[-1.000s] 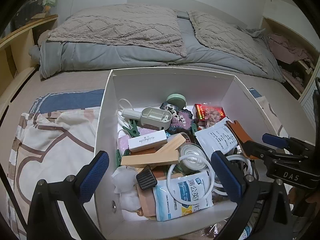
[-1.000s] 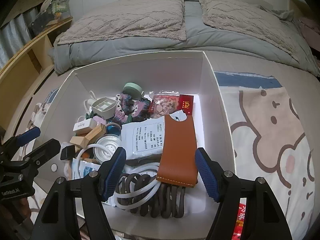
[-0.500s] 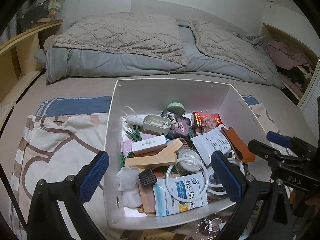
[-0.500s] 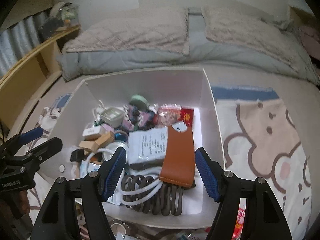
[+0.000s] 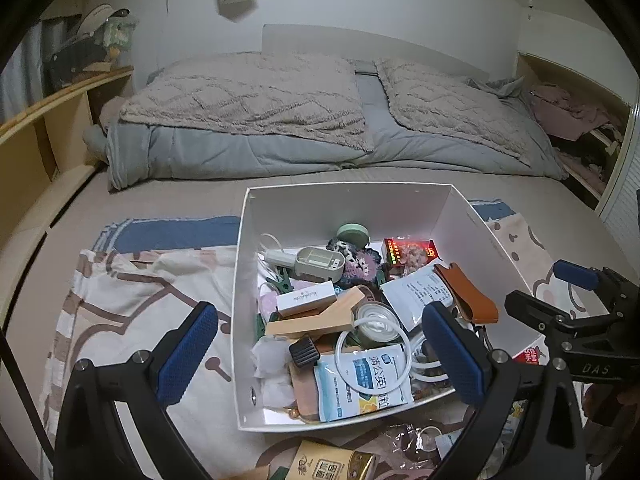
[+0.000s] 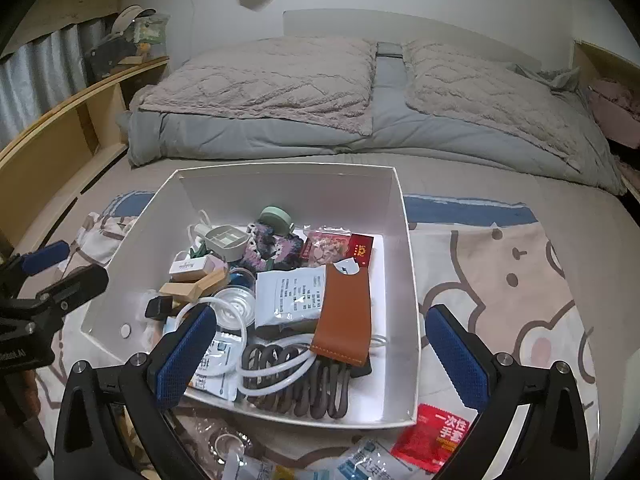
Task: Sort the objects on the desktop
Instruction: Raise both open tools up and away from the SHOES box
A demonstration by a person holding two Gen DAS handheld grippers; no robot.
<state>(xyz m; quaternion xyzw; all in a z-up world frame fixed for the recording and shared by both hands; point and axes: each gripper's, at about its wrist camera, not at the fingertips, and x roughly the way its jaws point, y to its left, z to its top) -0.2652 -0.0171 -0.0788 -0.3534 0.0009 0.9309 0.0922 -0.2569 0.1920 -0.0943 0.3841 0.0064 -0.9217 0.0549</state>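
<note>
A white open box [image 5: 244, 280] [image 6: 410, 280] stands on a printed sheet and holds several small things: a brown leather case [image 6: 344, 316] [image 5: 468, 296], a white paper packet [image 6: 288, 296], a wooden block [image 5: 316, 316], a white cable [image 6: 276, 372], a blue-and-white sachet [image 5: 368, 380]. My left gripper [image 5: 320, 360] is open and empty, held above the box's near edge. My right gripper [image 6: 324, 354] is open and empty, above the box's near side. Each gripper shows in the other's view, the right one [image 5: 568, 300] and the left one [image 6: 52, 276].
Loose packets lie in front of the box: a red sachet [image 6: 436, 436], a yellow box [image 5: 332, 464], clear bags [image 6: 216, 440]. A bed with grey duvet and beige pillows [image 5: 248, 96] lies behind. A wooden shelf [image 6: 60, 120] runs along the left.
Both grippers have pulled back and up from the box, so it looks smaller and the loose packets in front of it have come into view. Both stay open.
</note>
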